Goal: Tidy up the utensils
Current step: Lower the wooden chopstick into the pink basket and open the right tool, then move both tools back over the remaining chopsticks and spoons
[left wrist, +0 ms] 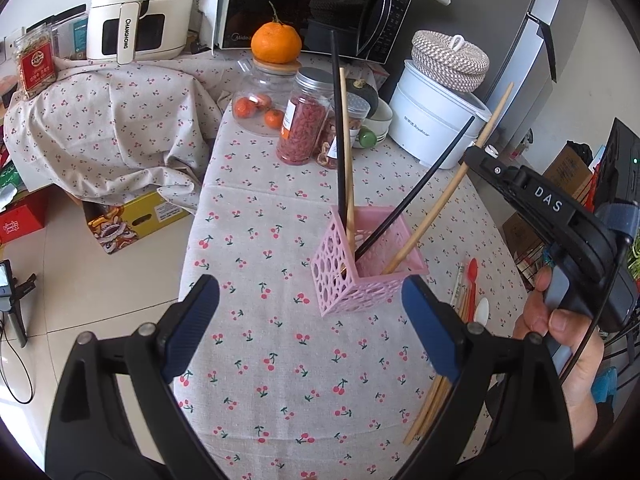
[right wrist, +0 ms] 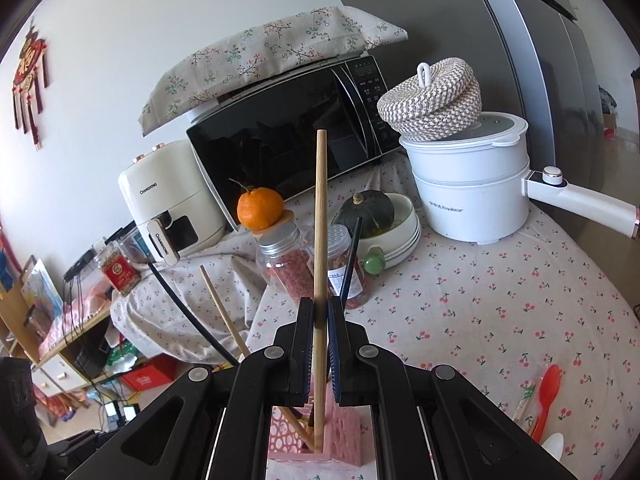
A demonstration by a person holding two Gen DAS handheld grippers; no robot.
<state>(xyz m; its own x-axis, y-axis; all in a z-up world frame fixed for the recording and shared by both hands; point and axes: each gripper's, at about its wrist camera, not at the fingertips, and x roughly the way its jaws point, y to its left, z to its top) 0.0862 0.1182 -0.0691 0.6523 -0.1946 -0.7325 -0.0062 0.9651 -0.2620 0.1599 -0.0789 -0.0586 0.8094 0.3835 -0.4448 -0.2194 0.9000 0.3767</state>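
A pink perforated holder (left wrist: pixel 362 268) stands on the cherry-print tablecloth (left wrist: pixel 280 360) and holds two black and two wooden chopsticks. My right gripper (right wrist: pixel 320 316) is shut on one wooden chopstick (right wrist: pixel 320 216), whose lower end stands inside the holder (right wrist: pixel 344 440). In the left wrist view that gripper (left wrist: pixel 482 152) grips the same chopstick (left wrist: pixel 440 204) high above the holder. My left gripper (left wrist: pixel 310 320) is open and empty, hovering just in front of the holder. More wooden chopsticks (left wrist: pixel 430 404), a red spoon (left wrist: pixel 472 276) and a white spoon (left wrist: pixel 482 312) lie to the holder's right.
Behind the holder stand a jar of red berries (left wrist: pixel 304 120), a glass jar with an orange (left wrist: pixel 276 42) on its lid, a white cooker (left wrist: pixel 436 120) and a microwave (left wrist: pixel 312 4). The table's left edge drops to the floor with boxes (left wrist: pixel 132 220).
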